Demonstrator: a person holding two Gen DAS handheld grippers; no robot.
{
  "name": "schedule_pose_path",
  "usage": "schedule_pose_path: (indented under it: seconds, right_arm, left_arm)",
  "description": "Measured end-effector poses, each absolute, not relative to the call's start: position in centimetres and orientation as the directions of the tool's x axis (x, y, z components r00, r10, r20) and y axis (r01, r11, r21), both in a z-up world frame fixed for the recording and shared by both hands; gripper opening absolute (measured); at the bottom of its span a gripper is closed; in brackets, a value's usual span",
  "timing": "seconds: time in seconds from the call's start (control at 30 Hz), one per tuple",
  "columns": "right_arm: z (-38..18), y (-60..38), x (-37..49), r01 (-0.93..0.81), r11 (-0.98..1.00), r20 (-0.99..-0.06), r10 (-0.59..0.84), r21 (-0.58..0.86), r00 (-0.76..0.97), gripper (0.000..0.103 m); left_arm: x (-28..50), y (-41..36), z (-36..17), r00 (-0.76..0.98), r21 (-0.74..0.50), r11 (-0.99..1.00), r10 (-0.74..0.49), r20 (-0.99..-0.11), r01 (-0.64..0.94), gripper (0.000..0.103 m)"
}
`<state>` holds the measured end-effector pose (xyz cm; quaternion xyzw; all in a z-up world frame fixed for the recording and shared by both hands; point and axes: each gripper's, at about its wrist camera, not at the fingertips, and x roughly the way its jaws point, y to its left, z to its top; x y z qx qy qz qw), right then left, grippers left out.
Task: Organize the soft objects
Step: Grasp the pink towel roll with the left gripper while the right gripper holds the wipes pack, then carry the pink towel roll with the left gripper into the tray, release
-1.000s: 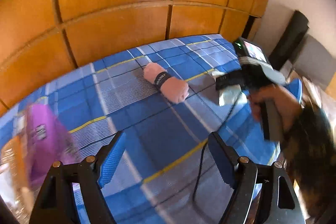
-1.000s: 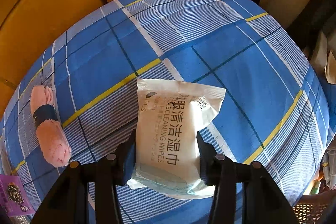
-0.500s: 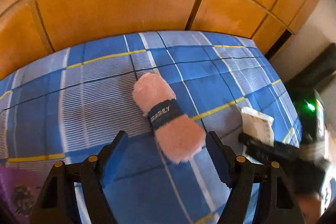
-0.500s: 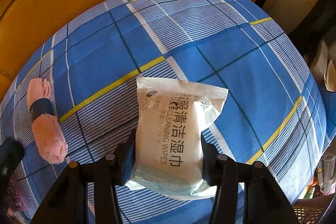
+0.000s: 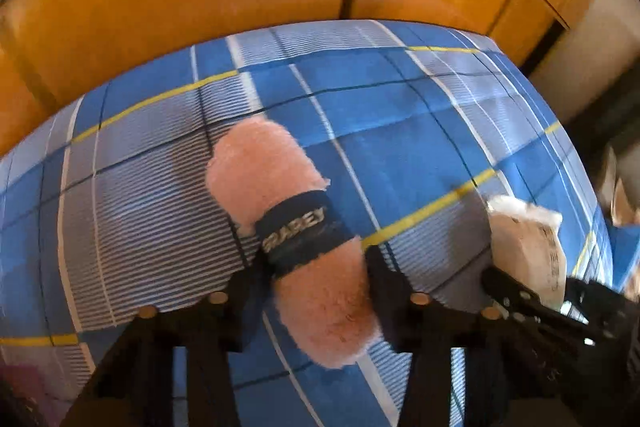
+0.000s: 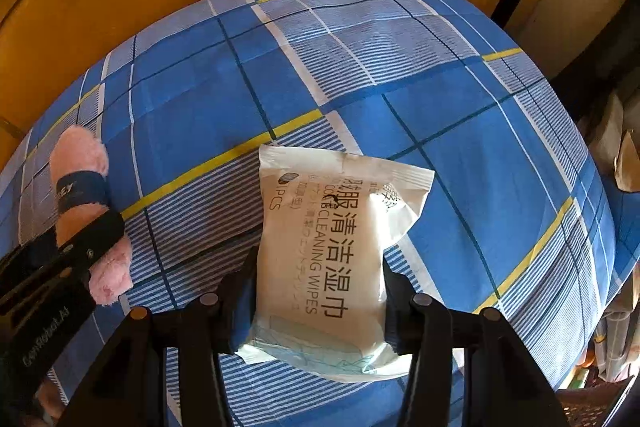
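While the right gripper (image 6: 318, 301) clamps the wipes pack (image 6: 332, 251), the left gripper (image 5: 316, 291) straddles the pink towel roll (image 5: 296, 239) lengthwise, fingers touching its sides.

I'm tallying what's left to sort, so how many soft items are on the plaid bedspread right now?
2. The pink rolled towel lies left, between the left gripper jaws; the wipes pack lies right, between the right gripper jaws. Others may be out of view.
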<state>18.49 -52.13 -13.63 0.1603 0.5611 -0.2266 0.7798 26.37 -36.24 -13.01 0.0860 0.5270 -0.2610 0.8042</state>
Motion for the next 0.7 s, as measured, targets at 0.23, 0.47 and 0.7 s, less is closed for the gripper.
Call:
schedule_pose_path:
  seconds: [0.23, 0.47, 0.7]
  right_arm:
    - [-13.8, -51.2, 18.3, 0.507, 0.862, -0.939, -0.192, -0.023, 0.285, 0.05]
    - [-14.2, -51.1, 17.9, 0.484, 0.874, -0.934, -0.202, -0.035, 0.296, 0.05]
    - [-13.9, -50.2, 17.8, 0.471, 0.881, -0.93, -0.214, -0.051, 0.298, 0.05]
  left_arm:
    - [27.4, -33.3, -9.9, 0.305, -0.183, 0.857, -0.36, -0.882, 0.482, 0.035]
    - [31.2, -28.5, -2.6, 0.424, -0.172, 0.907, -0.338, -0.84, 0.383, 0.035]
    - [33.8, -19.6, 4.7, 0.567, -0.142, 0.963, -0.252, -0.785, 0.231, 0.035]
